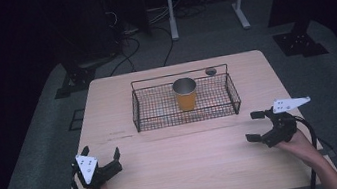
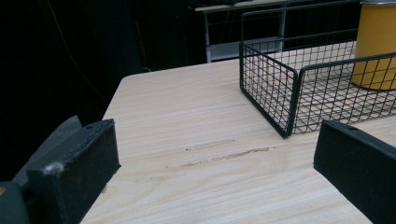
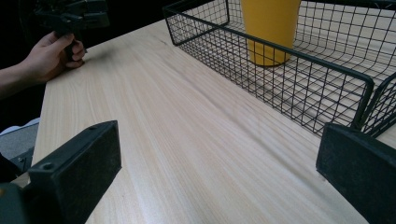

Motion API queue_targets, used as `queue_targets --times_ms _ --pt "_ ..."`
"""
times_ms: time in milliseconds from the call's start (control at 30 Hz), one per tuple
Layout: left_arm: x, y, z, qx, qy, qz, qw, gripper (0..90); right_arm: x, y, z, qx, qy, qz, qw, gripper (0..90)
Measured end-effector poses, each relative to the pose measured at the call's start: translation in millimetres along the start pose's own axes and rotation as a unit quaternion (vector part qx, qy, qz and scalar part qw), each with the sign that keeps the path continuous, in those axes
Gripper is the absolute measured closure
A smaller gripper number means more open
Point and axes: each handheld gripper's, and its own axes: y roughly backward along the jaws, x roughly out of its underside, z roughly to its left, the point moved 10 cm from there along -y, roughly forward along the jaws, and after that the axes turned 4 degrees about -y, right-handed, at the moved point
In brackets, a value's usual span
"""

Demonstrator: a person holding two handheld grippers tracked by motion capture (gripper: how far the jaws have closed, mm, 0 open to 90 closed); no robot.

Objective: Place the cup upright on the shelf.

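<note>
Both grippers are sitting low near the front edge of the surface point(image 1: 184, 147), each held in one of the person's hands, and neither is carrying anything. The left gripper point(image 1: 101, 161) is standing with its jaws spread wide and aimed toward the near left corner of the wire basket point(image 1: 160, 121); the right gripper point(image 1: 258, 125) is likewise spread, pointing inward across the bare wood. The yellow cup point(image 1: 185, 94) is standing upright inside the basket, roughly at its centre and well apart from both grippers; its metallic rim is facing up and nothing is crowding it. In my judgement the step in hand is the approach to the cup. To do it well, the chosen gripper should be rising above the basket's top rail before moving inward, not pushing through the mesh wall. The jaws should be staying wide until they are flanking the cup's body below the rim, then closing squarely so the cup is not tipping against the wire.
</note>
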Motion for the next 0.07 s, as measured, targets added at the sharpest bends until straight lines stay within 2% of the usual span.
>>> queue_targets --times_ms 67 --pt "0.0 -0.2 0.2 0.000 0.001 0.000 1.0000 0.0 0.8 -0.3 0.9 0.000 0.003 0.002 1.0000 0.0"
